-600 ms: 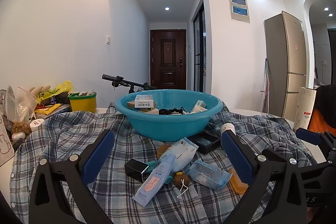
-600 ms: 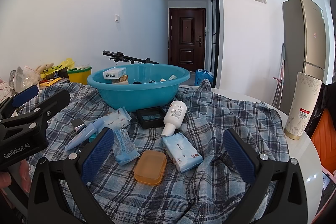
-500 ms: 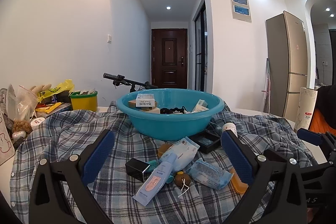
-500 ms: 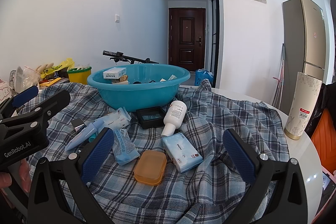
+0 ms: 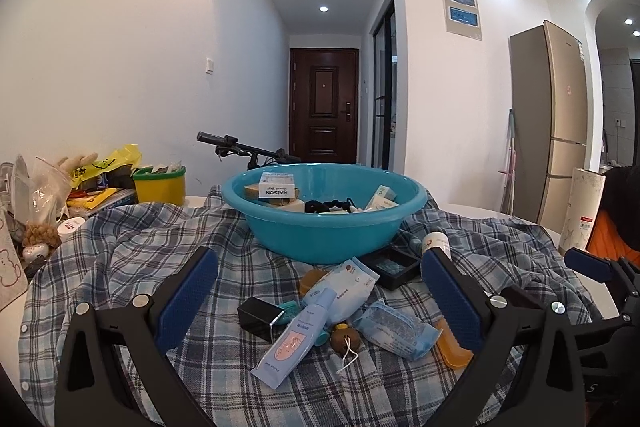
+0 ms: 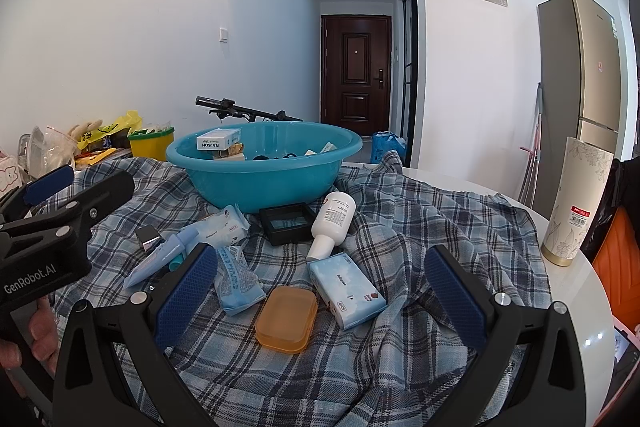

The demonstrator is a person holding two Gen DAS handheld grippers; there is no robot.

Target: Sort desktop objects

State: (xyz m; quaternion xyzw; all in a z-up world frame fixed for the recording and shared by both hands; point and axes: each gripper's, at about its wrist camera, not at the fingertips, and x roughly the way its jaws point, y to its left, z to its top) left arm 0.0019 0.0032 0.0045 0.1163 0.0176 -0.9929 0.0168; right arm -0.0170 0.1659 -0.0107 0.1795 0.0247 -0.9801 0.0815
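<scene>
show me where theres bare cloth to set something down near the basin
Free: the plaid cloth right of the white bottle, toward the tall cup, and the near stretch below the orange case. Crowded: just in front of the teal basin, where the black tray, tissue pack and tube cluster.

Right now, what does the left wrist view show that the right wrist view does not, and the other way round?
Only the left wrist view shows the small brown round item with a white string on the plaid cloth, and the whole black box.

Only the right wrist view shows the full white bottle lying on its side, the tissue pack by the orange case, and the blue bag on the floor.

Both show the teal basin holding the RAISON box, the black tray, and each tool open and empty: left, right.
</scene>
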